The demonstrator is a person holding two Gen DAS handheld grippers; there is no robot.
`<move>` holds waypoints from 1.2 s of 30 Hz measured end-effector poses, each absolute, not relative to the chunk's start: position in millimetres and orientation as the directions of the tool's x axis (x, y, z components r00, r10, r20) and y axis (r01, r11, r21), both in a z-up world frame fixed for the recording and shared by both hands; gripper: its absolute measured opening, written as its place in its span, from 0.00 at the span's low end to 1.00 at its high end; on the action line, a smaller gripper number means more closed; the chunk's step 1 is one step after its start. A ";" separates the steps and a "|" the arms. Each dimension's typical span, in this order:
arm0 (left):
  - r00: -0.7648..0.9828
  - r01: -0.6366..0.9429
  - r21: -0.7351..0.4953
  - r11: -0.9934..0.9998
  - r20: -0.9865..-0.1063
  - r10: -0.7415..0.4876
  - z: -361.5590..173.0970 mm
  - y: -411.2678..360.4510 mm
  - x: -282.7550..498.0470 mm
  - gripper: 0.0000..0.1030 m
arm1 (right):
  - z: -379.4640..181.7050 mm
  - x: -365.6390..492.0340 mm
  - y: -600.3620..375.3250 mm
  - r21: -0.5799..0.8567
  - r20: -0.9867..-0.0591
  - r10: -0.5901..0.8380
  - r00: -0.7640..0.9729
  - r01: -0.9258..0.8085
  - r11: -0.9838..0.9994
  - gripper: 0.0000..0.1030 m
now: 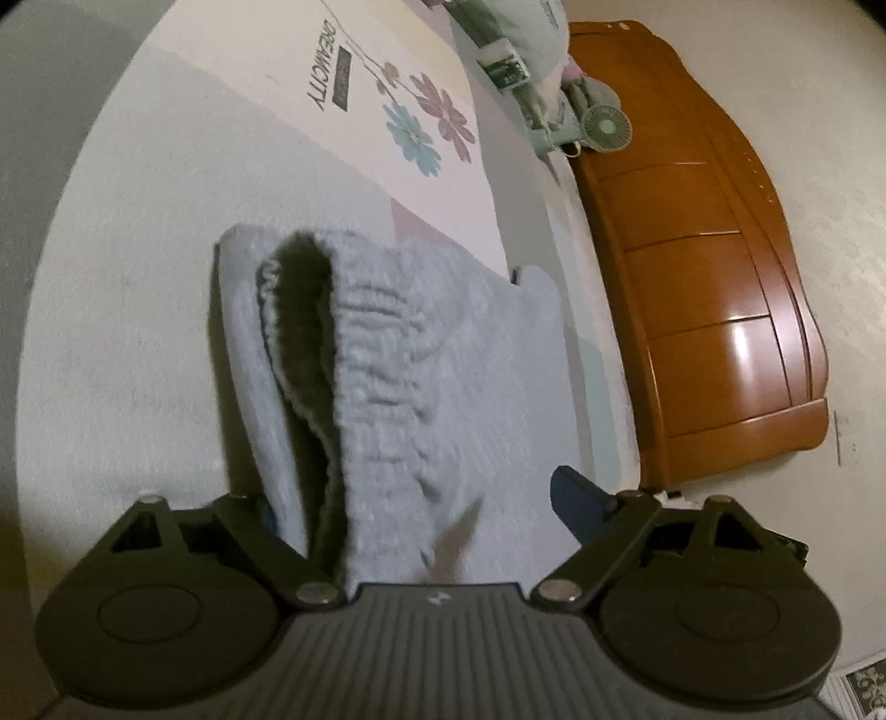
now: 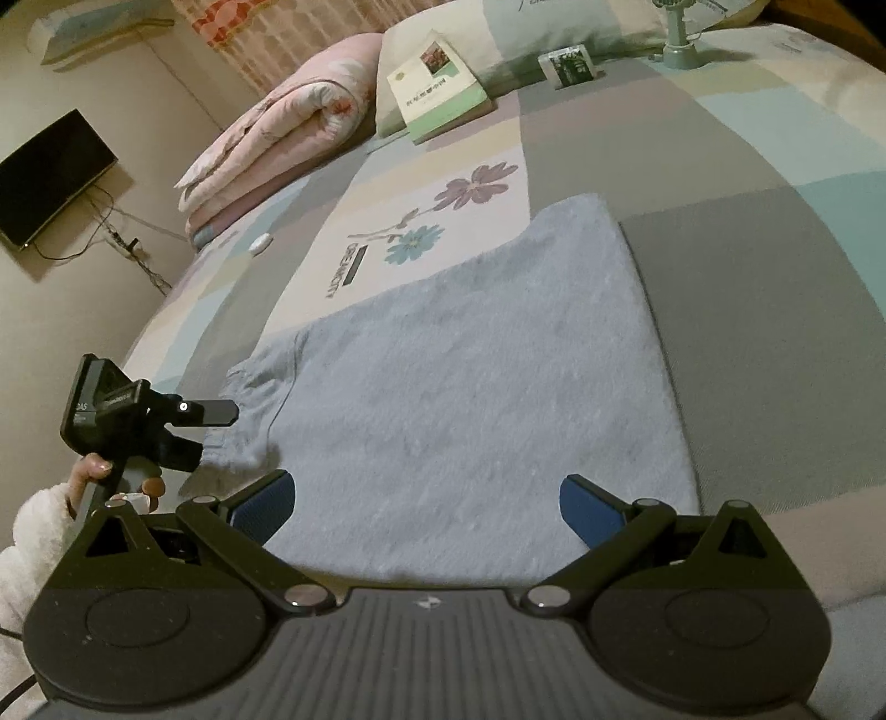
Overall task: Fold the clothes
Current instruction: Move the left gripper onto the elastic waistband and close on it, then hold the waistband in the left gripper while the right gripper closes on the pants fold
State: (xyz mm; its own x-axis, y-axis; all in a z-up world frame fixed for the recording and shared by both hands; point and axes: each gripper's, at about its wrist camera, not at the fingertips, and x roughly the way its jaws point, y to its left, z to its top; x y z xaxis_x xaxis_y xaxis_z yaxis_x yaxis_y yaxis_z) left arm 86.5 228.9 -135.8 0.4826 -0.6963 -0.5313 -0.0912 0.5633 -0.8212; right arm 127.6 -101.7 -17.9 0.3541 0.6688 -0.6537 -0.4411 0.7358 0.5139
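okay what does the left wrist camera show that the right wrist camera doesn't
Only the left wrist view shows the wooden headboard and the dark opening of the elastic waistband. Only the right wrist view shows the book, the folded pink quilt, the wall TV and the left gripper at the waistband. Both show the light blue garment, floral bedsheet and small fan.

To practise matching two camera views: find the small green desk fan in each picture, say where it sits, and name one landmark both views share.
Left wrist view: the small green fan is upper right, at the far end of the bed beside the wooden bed frame.
Right wrist view: the fan is at the top edge, right of centre, its head cut off.
Shared landmark: the blue flower print beside the DREAMCITY lettering.
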 end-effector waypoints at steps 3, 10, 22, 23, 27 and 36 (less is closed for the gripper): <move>0.497 -0.102 -0.811 0.575 -0.543 -0.677 -137.9 233.8 81.8 0.68 | -18.1 134.2 -106.8 0.519 -0.647 0.669 0.366 -0.431 0.738 1.00; 0.500 -0.108 -0.817 0.566 -0.537 -0.679 -143.6 240.1 78.3 0.60 | -27.2 148.9 -122.2 0.541 -0.649 0.670 0.359 -0.402 0.739 1.00; 0.521 -0.160 -0.787 0.596 -0.580 -0.626 -145.4 237.0 77.0 0.36 | -42.2 208.5 -146.9 0.646 -0.624 0.708 0.330 -0.291 0.706 1.00; 0.523 -0.160 -0.784 0.599 -0.582 -0.622 -144.7 236.3 76.6 0.36 | -47.6 217.3 -150.1 0.665 -0.626 0.716 0.310 -0.268 0.697 1.00; 0.530 -0.172 -0.790 0.589 -0.578 -0.620 -145.2 236.8 74.9 0.36 | -71.9 245.1 -154.8 0.732 -0.618 0.758 0.210 -0.199 0.652 1.00; 0.529 -0.195 -0.790 0.581 -0.583 -0.616 -145.5 236.2 77.3 0.36 | -86.6 295.0 -131.1 0.831 -0.529 0.847 0.060 -0.164 0.531 1.00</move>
